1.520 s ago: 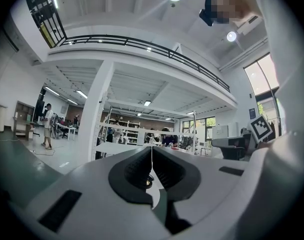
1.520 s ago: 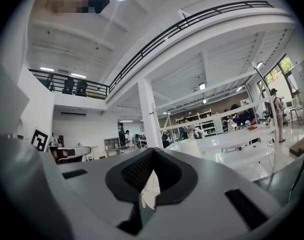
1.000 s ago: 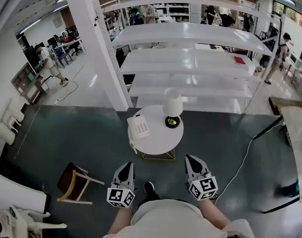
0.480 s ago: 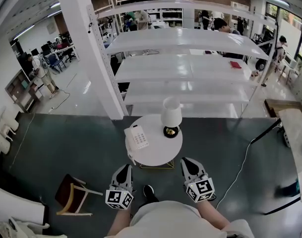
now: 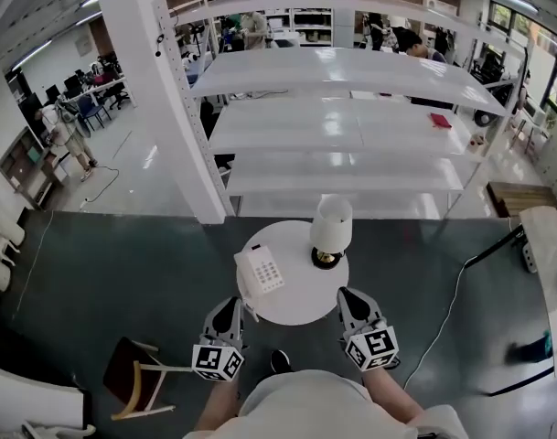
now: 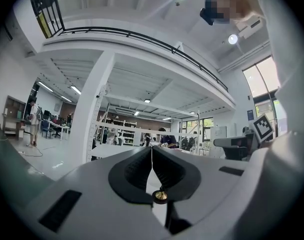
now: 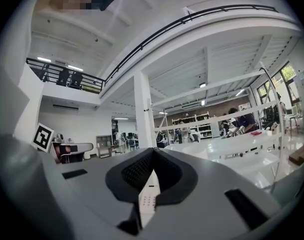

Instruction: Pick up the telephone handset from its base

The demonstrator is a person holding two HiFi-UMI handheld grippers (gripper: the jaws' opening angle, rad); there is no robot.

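Note:
A white telephone [image 5: 261, 273] with its handset [image 5: 242, 278] along its left side lies on the left half of a small round white table [image 5: 294, 307]. A white-shaded lamp [image 5: 330, 230] stands on the table's right half. My left gripper [image 5: 229, 314] hovers at the table's near-left edge, just short of the phone, jaws shut and empty. At the near-right edge my right gripper [image 5: 349, 300] is also shut with nothing in it. In the left gripper view the lamp's brass base [image 6: 159, 196] shows through the jaw gap; in the right gripper view the phone's keypad [image 7: 148, 200] shows through.
A wooden chair [image 5: 132, 378] stands on the dark floor to the left. Large white shelving [image 5: 351, 122] and a white pillar [image 5: 155, 90] rise behind the table. A white cable [image 5: 452, 291] trails across the floor on the right. People work at desks far off.
I have walked up to the table: it has come closer in the head view, and both grippers now reach its near edge.

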